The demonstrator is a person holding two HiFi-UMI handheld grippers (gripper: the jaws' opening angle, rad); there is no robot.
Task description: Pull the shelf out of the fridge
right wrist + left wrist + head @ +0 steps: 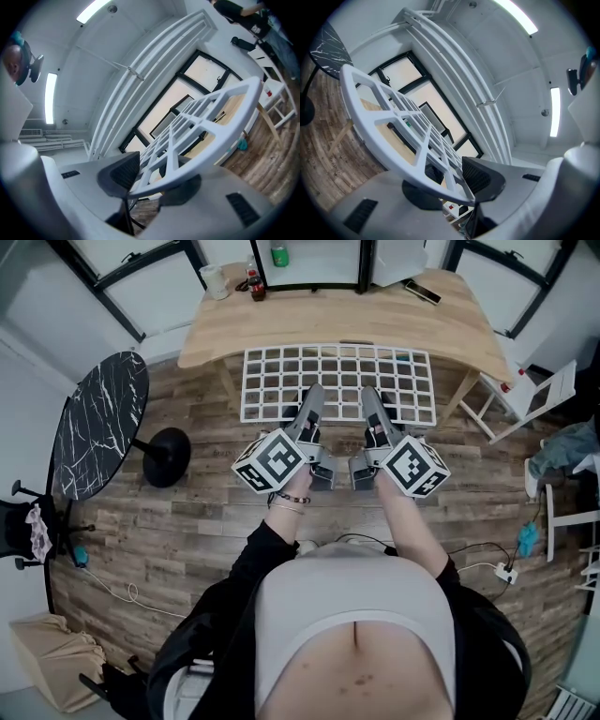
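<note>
White plastic grid shelf (337, 381) hangs level in open air at 12 o'clock from person, above plank floor (187, 521), far edge by light wooden table (281, 320). No fridge walls around it, so pull-out looks as good as done and carrying clear is step in hand. Next move calls for both hands travelling together, shelf kept flat, then set down. Left gripper (307, 409) at 11 o'clock, right gripper (375, 411) at 1 o'clock: jaws part-closed, each clamped on shelf's near rim, pad on either face.
</note>
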